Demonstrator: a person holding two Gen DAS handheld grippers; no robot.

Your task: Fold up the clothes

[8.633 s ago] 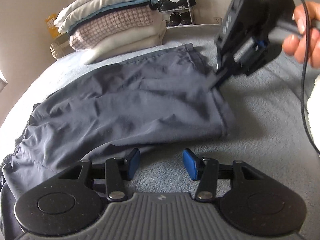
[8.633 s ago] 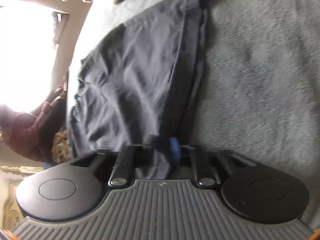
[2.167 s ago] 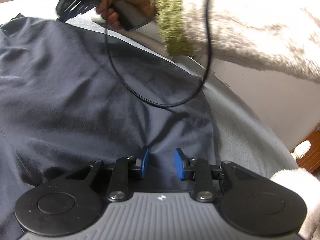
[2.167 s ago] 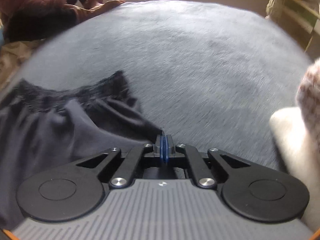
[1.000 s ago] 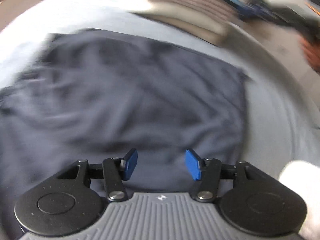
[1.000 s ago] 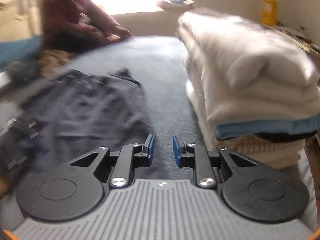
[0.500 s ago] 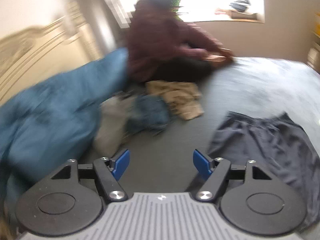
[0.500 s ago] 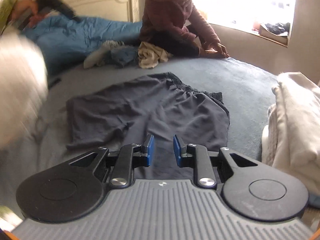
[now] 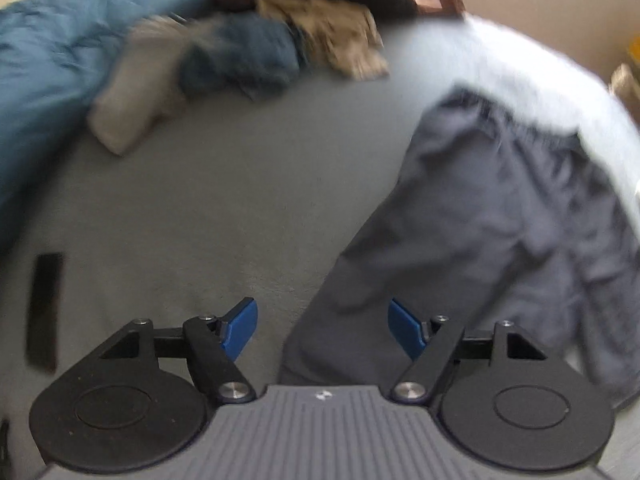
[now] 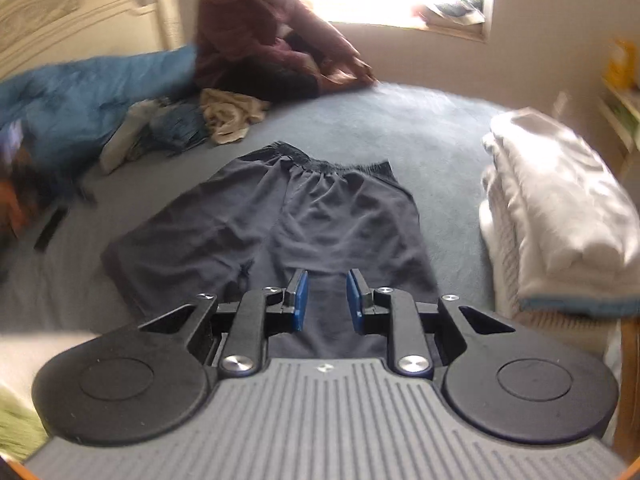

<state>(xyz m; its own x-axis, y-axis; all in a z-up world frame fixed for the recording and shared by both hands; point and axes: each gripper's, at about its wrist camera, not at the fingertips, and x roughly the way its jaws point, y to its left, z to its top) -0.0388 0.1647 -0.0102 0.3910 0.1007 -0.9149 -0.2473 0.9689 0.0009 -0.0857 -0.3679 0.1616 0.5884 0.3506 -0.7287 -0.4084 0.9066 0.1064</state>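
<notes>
- Bed (image 10: 420, 128), grey-blue fleece cover, fills most of both views.
- Blue quilt (image 10: 80, 92) bunched at 10 o'clock in the right wrist view; blurred in the left wrist view.
- Person in a maroon top (image 10: 256, 40) sits on the bed at 12 o'clock, by the window.
- Stack of folded clothes (image 10: 560, 208), mostly white, at 3 o'clock of the shorts, close beside them.
- Dark grey shorts (image 10: 280, 228) lie spread flat mid-bed, waistband at the far end, legs toward the camera.
- Heap of loose clothes (image 10: 192, 120), tan and blue, at 11 o'clock of the shorts, apart from them.
- Left claw (image 9: 322, 330) released, jaws wide, over the shorts' near hem and bare bed.
- Right claw (image 10: 323, 300) released, narrower gap, above a shorts leg, gripping nothing.
- Small dark flat object (image 9: 44, 308) at 9 o'clock; too blurred to name.
</notes>
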